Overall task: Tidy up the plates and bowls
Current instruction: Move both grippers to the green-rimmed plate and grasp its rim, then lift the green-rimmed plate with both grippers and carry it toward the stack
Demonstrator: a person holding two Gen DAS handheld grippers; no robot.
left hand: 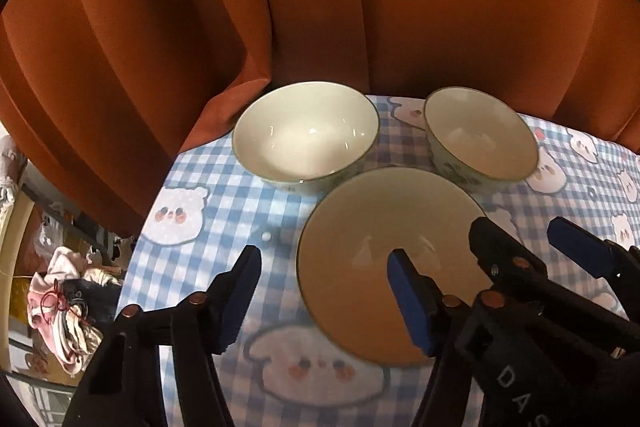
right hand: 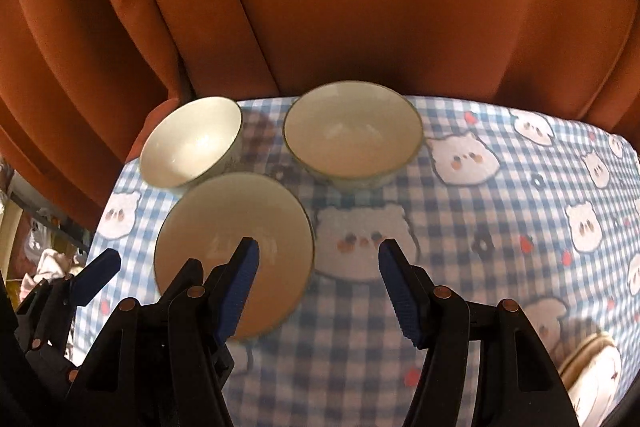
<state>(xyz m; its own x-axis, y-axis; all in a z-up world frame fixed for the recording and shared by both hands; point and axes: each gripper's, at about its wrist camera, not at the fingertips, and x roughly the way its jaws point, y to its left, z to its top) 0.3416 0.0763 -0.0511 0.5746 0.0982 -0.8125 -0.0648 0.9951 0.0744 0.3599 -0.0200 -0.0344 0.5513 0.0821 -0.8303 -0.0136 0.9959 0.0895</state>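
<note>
Both tongs, left (left hand: 324, 291) and right (right hand: 318, 285), hung wide open and held nothing above the checked worktop (right hand: 460, 227). A plate (left hand: 384, 223) lay just under them. Two bowls, one left (left hand: 306, 133), one right (left hand: 480, 135), stood beyond it by an orange curtain (left hand: 320, 7).

Left gripper (left hand: 324, 291), black with blue pads, jaws spread wide above the blue-and-white checked, bear-printed counter (left hand: 208, 187). Its right pad overlaps the near cream ceramic plate (left hand: 372, 215). Right gripper (left hand: 520, 247) enters at lower right, over the plate's right edge. Behind the plate: left cream bowl (left hand: 304, 135) and right cream bowl (left hand: 480, 135), apart. Orange curtain (left hand: 320, 7) behind.
</note>
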